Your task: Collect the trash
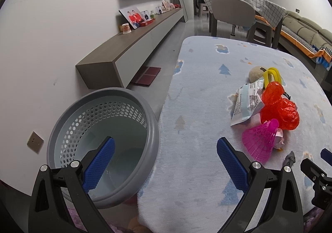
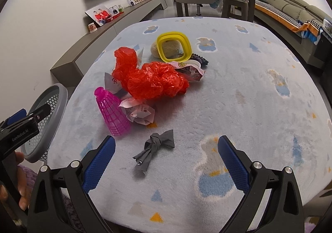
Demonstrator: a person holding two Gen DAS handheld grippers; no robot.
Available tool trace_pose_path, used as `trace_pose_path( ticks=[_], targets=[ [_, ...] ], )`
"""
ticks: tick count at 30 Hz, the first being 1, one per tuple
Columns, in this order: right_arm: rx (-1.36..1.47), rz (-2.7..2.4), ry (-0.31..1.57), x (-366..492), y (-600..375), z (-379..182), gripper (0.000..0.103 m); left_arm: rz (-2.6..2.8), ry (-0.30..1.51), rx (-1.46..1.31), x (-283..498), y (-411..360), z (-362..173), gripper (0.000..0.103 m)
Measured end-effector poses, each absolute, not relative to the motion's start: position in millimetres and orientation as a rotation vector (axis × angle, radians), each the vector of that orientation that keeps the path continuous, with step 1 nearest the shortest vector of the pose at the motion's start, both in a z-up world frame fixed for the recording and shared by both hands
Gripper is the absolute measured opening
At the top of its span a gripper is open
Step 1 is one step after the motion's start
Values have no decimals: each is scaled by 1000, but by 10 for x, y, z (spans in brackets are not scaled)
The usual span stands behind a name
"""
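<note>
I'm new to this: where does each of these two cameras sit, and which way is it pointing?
Left wrist: sits on the left gripper, looking forward over the table's left edge at the grey basket; both blue-padded fingers show, spread open.
Right wrist: sits on the right gripper, looking across the table at the knotted grey scrap; its open fingers show, plus the person's hand holding the other gripper.
Shared: pink shuttlecock, red plastic bag, basket.

Red bag [image 2: 149, 79], pink shuttlecock [image 2: 113, 113]
</note>
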State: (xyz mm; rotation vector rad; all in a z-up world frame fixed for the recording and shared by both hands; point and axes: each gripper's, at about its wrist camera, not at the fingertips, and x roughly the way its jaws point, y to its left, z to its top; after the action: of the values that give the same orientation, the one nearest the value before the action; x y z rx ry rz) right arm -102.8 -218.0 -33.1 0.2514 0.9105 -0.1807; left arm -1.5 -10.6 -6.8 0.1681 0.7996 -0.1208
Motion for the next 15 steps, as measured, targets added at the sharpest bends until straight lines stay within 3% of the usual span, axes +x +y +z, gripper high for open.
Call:
trace_pose_path(
  ticks=[12,15],
  targets=[
    [180,-201,971,-847,-2042,-643,94,-188,791,208,-49,-309,-162,97],
    [165,-209,972,-807,-2015,-659,87,-194,802,206,-24,-317,-190,97]
  ],
)
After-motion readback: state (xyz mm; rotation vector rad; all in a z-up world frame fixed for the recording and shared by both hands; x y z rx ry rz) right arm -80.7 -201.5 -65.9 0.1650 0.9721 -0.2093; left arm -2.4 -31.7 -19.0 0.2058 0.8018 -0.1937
